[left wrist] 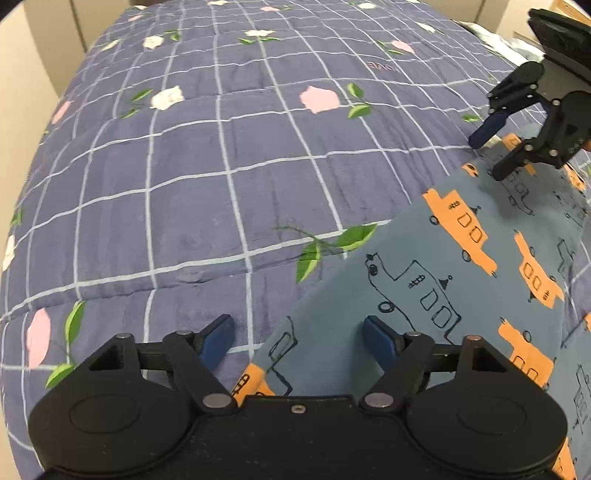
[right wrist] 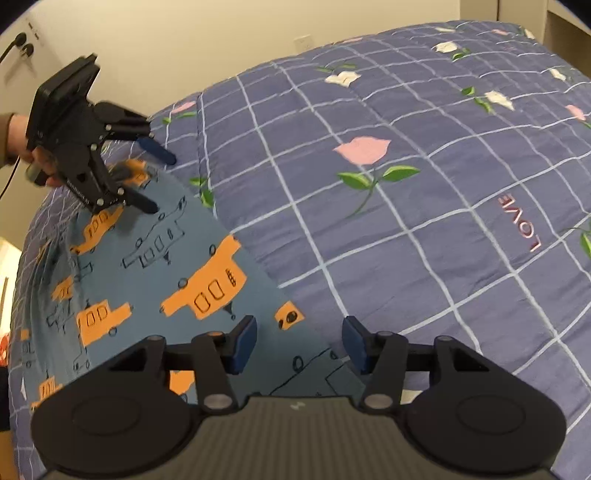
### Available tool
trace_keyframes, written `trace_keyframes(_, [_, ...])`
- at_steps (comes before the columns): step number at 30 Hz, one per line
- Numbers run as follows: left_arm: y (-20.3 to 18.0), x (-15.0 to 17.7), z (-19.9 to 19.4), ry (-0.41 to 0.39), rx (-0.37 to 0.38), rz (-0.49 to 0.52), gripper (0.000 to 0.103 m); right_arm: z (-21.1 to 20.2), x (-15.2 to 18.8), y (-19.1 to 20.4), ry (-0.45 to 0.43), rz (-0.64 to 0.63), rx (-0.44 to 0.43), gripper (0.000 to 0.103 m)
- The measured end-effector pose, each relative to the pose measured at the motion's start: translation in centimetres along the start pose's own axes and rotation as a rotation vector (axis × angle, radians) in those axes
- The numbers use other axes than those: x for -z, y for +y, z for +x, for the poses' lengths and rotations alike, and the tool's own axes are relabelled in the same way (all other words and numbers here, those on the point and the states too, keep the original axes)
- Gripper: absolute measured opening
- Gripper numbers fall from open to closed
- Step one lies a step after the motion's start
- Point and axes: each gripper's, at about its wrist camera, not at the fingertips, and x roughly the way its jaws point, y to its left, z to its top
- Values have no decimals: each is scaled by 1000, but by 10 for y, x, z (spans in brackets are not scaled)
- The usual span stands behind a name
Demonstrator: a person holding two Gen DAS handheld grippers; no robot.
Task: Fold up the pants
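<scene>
Quilt (left wrist: pixel 207 177) carries the pants (left wrist: pixel 491 258) flat at its near edge; left gripper (left wrist: pixel 299 338) and right gripper (right wrist: pixel 299 341) hover wide open, holding nothing; judgement: pinch both corners of one edge evenly before folding.

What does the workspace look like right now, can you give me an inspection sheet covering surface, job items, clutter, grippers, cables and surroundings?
Surface: bed covered by a purple checked quilt with flower prints.
Job's things: blue pants with orange car prints, lying flat on the quilt.
Clutter: nothing seen.
Grippers: left hand-held gripper open, above one end of the pants; right hand-held gripper open, above the other end, straddling the pants' edge. Neither holds cloth.
Cables: a thin cable near the hand on the left gripper; plugs in a wall socket.
Surroundings: cream wall behind the bed.
</scene>
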Motion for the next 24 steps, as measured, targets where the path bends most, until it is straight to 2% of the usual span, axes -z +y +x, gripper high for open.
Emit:
trace_keyframes(3, [2,-2,1,18,21,18,63,4,2,-3,15,-6,1,42])
trace_keyframes(4, [2,-2,1,24,29,26,56,5,2,-4,18,-9,5,41])
trace_keyframes(7, [6,-1,0,41,75,25,42,8,3,-6,38,-17,7,38])
trace_keyframes(12, [6,2,-1,65,99,67,30,13,0,-4,77,-56,-10,34])
trace_keyframes(14, [8,4,-1,69,102,67,30,19,0,-1,104,-94,3,33])
trace_keyframes(16, [9,5,0,67,102,63,26,22,-2,0,116,-117,8,27])
trace_keyframes(17, [9,5,0,66,98,65,25,23,-2,0,116,-125,6,15])
trace_keyframes(20, [8,6,1,57,89,75,13,22,-2,0,118,-137,-1,2])
trace_keyframes(22, [7,8,-1,49,90,80,7,21,-1,3,111,-143,-1,1])
trace_keyframes(24, [6,9,-4,39,85,91,5,16,-1,3,96,-132,-5,1])
